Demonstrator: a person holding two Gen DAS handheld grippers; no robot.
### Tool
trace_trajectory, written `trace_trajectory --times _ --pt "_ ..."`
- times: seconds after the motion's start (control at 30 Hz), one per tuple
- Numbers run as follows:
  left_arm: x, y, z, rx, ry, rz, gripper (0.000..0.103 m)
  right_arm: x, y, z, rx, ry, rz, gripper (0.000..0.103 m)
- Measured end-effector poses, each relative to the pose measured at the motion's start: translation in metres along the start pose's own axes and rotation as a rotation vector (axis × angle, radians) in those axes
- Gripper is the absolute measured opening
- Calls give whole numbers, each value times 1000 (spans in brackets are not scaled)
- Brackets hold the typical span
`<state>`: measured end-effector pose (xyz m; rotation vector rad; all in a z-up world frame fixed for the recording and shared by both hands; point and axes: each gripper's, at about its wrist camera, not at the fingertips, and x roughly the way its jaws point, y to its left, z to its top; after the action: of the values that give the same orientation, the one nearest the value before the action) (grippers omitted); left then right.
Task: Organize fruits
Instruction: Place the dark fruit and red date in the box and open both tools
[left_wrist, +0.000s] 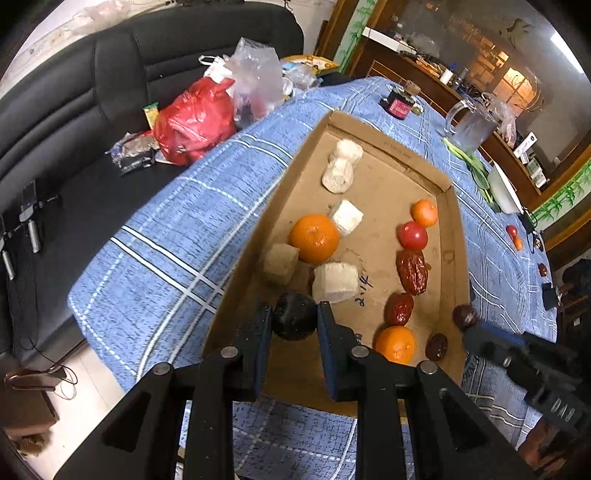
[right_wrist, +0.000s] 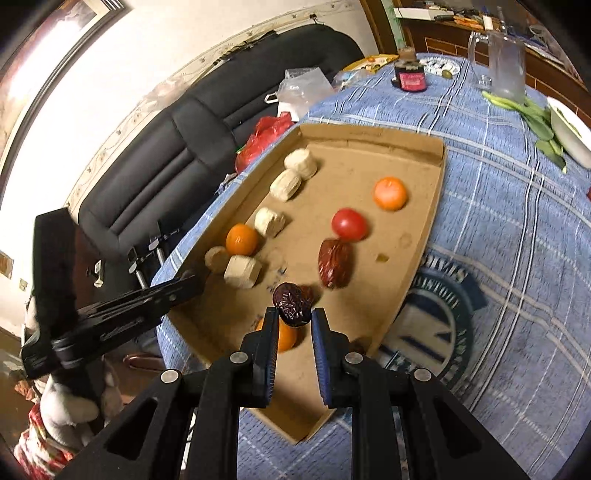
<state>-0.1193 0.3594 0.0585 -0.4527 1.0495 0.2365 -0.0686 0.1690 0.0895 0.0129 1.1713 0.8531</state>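
Observation:
A brown cardboard tray (left_wrist: 388, 147) lies on the blue checked tablecloth. It holds oranges (left_wrist: 314, 238), a red tomato (left_wrist: 412, 235), red dates (left_wrist: 412, 271) and pale cylindrical chunks (left_wrist: 335, 281). My left gripper (left_wrist: 294, 310) is shut on a dark round fruit (left_wrist: 294, 320) over the tray's near left part. My right gripper (right_wrist: 294, 313) is shut on a dark wrinkled date (right_wrist: 291, 303) above the tray's near end, over an orange (right_wrist: 288, 338). In the left wrist view the date (left_wrist: 466, 316) shows beyond the tray's right wall. The left gripper (right_wrist: 147, 306) reaches in from the left.
A black sofa (left_wrist: 110, 92) with a red bag (left_wrist: 192, 122) and clear bags borders the table's left. At the far end stand a dark jar (right_wrist: 410, 75), a glass pitcher (right_wrist: 502, 62) and a white bowl (right_wrist: 570, 129) with greens. A few small fruits (left_wrist: 511, 230) lie on the cloth at the right.

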Motion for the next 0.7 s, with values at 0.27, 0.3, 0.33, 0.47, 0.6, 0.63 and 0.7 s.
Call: trace_trajectory --times 0.27,0.3,0.33,0.47,0.6,0.63,0.7 --pt "13 -12 2 54 26 10 24 22 18 -18 -54 67 -18 20" --pt "14 -13 1 58 30 14 24 26 20 -19 -61 74 -20 20" --pt "16 -14 1 60 36 17 24 29 22 -21 -65 80 -24 20" --pt "16 -17 2 67 41 29 24 39 26 -24 -80 100 -35 20" --pt "11 -20 6 68 36 42 38 46 27 -23 -74 112 -40 20" --pt "8 -20 7 64 30 41 43 46 27 -22 -69 114 -36 20" --pt "4 -20 9 61 21 38 44 46 26 -22 -61 118 -26 21"
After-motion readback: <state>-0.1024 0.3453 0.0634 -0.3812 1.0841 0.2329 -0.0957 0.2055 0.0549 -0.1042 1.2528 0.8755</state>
